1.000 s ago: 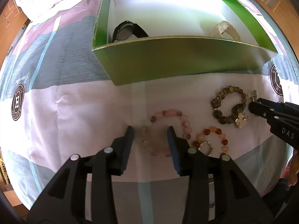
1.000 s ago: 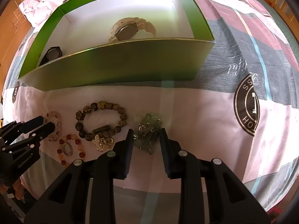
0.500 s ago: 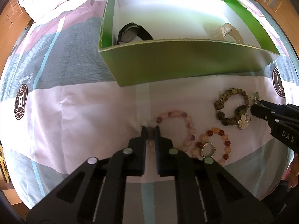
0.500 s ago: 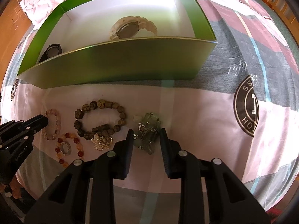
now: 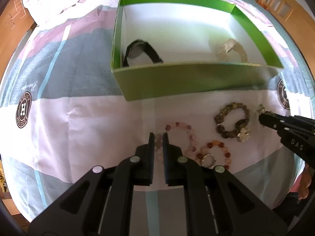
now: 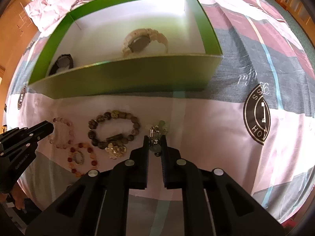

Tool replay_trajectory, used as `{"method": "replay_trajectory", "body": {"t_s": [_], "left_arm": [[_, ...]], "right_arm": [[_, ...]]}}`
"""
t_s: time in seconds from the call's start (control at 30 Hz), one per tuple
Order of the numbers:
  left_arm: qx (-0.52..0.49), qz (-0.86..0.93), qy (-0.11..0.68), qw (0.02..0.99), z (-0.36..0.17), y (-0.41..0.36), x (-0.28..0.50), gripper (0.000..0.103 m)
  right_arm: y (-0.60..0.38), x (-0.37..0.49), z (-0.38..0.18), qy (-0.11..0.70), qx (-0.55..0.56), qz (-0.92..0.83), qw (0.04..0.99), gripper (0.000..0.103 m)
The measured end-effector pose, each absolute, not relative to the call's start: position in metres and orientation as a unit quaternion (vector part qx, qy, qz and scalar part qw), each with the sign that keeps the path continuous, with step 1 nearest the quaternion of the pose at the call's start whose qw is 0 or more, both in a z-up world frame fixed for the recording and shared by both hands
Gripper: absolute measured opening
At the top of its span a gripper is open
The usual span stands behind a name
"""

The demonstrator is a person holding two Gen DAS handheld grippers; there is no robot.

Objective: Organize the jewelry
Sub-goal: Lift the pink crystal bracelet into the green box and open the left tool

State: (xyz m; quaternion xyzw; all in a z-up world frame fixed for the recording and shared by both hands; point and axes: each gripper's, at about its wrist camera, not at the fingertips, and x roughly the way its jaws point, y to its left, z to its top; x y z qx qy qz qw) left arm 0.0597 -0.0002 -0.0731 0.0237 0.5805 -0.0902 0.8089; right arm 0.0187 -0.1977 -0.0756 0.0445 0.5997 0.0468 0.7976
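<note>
green box wall (image 5: pixel 189 80) blocking ahead, bracelets crowded between grippers, bedspread (image 5: pixel 78 122) open leftward

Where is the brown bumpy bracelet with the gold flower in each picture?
Left wrist view: the brown bracelet lies right of centre on the bedsheet, beside the right gripper.
Right wrist view: the same bracelet lies left of centre, between the pink bracelet and the right gripper's fingers.
Shared landmark: the green box sits just beyond it in both views.
</note>
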Motion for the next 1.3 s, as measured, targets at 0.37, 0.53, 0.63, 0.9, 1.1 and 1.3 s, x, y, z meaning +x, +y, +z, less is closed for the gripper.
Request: {"method": "replay_trajectory", "body": {"t_s": [0.37, 0.53, 0.63, 0.9, 1.1, 1.3], "left_arm": [[-0.012, -0.115, 0.49, 0.864, -0.015, 0.005, 0.046, 0.008], [-0.022, -0.132, 0.412, 0.901, 0.029, 0.004, 0.038, 0.008], [-0.029, -0.134, 0.383, 0.914, 0.054, 0.005, 0.049, 0.008], [-0.057, -0.119, 0.412, 0.901, 0.023, 0.01, 0.099, 0.008], [-0.045, -0.122, 0.422, 0.897, 0.003, 0.005, 0.107, 0.008], [-0.048, -0.131, 0.438, 0.888, -0.001, 0.003, 0.099, 0.014]], "right_arm": [[-0.214, 0.008, -0.026, 0.54, 0.084, 0.077, 0.834, 0.011], [-0.22, 0.015, -0.004, 0.48, 0.111, 0.074, 0.867, 0.011], [-0.222, 0.033, 0.001, 0.459, 0.136, 0.07, 0.875, 0.011], [-0.233, 0.068, -0.024, 0.464, 0.141, 0.043, 0.874, 0.011], [-0.23, 0.071, -0.035, 0.476, 0.131, 0.035, 0.869, 0.024], [-0.233, 0.059, -0.02, 0.478, 0.157, 0.052, 0.862, 0.043]]}}
